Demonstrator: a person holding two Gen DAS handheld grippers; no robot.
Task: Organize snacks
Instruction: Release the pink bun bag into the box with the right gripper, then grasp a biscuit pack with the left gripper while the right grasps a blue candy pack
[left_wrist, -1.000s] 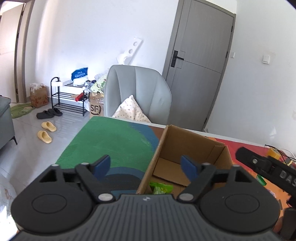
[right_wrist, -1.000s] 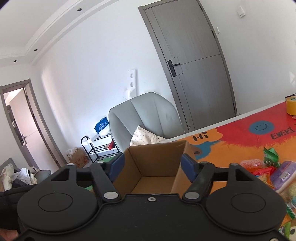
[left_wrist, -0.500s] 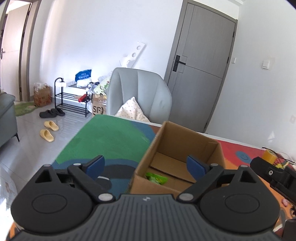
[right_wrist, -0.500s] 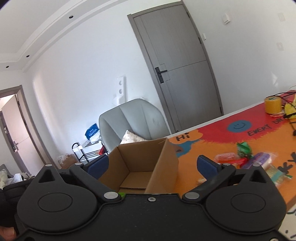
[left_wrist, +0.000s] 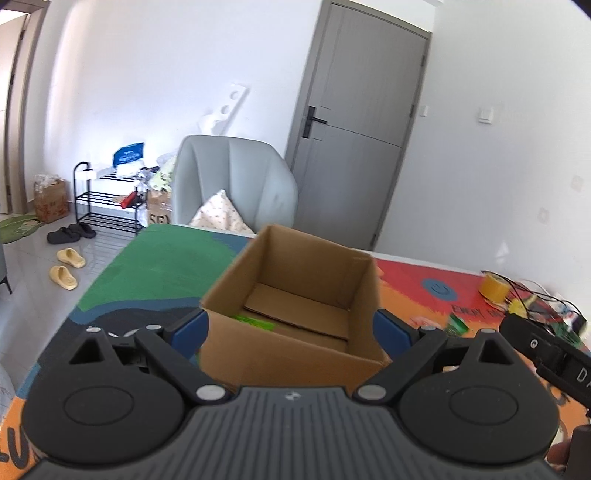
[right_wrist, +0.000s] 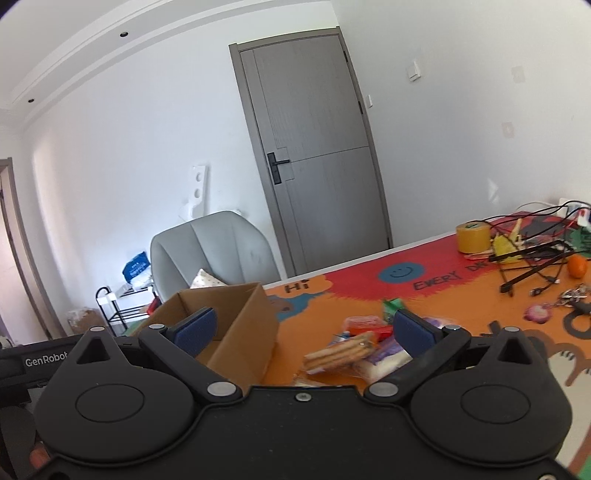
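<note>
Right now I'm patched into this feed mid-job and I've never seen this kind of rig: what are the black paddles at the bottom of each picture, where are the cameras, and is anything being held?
There is no robot arm here. A person carries a two-finger gripper in each hand, and each gripper has a wide-angle camera looking forward along its fingers. The black shapes are the grippers' own bodies.

The left-wrist picture shows the left gripper standing open around the near end of a cardboard box, without gripping it. A green packet lies inside the box.

The right-wrist picture shows the right gripper, also open and holding nothing; its jaws have just been opening. Beyond it, on the colourful table mat, lies a pile of snacks, including a pack of biscuits. Farther back are a roll of tape and tangled cables.
</note>
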